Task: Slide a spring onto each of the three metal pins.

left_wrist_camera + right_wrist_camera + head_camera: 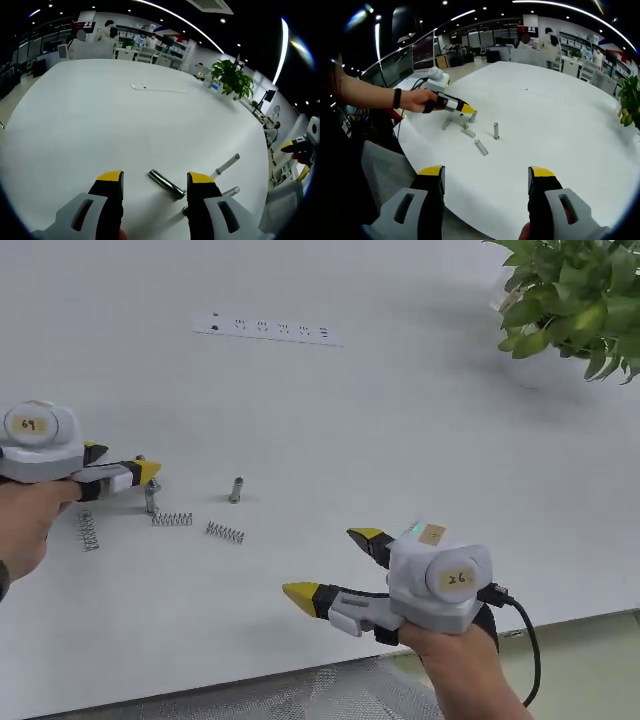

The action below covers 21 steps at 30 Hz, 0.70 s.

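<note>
Legend: a white tabletop (420,430) spans the head view. It carries a long white power strip (268,329) with a row of sockets toward its far side, and a leafy green plant (572,290) at its far right corner, well apart from the strip. At the near edge a grey mesh chair back (330,688) sits just below the tabletop, with pale floor (590,650) to its right. Beyond the tabletop, both gripper views show an open office with desks (137,54), people (107,32) at the far end, and a dark ceiling with small spot lights and curved light strips (283,50).
</note>
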Available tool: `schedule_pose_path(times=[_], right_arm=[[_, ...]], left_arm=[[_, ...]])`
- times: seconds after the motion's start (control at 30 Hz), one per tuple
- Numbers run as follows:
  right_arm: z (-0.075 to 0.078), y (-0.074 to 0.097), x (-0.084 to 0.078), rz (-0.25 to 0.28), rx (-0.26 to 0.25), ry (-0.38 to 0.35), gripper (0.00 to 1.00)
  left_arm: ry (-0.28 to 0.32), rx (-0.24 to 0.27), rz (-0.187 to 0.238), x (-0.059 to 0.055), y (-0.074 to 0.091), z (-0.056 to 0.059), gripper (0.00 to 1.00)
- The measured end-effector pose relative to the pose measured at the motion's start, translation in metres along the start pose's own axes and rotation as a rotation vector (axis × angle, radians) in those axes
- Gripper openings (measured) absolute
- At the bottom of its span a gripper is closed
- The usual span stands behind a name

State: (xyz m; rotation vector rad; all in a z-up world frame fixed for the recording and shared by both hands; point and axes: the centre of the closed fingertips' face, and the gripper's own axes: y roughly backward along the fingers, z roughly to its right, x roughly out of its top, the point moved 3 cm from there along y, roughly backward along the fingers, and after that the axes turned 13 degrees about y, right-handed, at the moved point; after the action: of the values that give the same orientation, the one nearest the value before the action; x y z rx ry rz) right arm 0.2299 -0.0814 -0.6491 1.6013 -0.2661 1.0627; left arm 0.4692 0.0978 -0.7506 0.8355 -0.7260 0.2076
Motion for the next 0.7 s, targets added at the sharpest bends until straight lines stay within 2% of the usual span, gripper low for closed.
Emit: schedule_pose_path(times=[0.2, 0.23, 0.33, 0.5, 0.7], right_arm=[[0.001, -0.001, 0.0, -0.004, 0.0, 0.0, 0.66], [0.001, -0.001, 0.0, -0.004, 0.0, 0.001, 0.66], [0.001, -0.001, 0.0, -0.005, 0.002, 0.002, 0.66], [0.002, -0.002, 0.002, -0.005, 0.001, 0.006, 0.66], [0.001, -0.003, 0.003, -0.004, 0.003, 0.009, 0.66]], left_arm=[[-0.068, 0.016, -0.039, -0.009, -0.004, 0.0, 0.46], [-0.084, 0.017, -0.029, -0.008, -0.005, 0.0, 0.46], [-0.099, 0.024, -0.035, -0.008, -0.003, 0.0, 0.44], [-0.162, 0.047, -0.055, -0.013, 0.002, -0.001, 0.43], [-0.177, 0.058, -0.065, -0.014, 0.006, -0.005, 0.43]])
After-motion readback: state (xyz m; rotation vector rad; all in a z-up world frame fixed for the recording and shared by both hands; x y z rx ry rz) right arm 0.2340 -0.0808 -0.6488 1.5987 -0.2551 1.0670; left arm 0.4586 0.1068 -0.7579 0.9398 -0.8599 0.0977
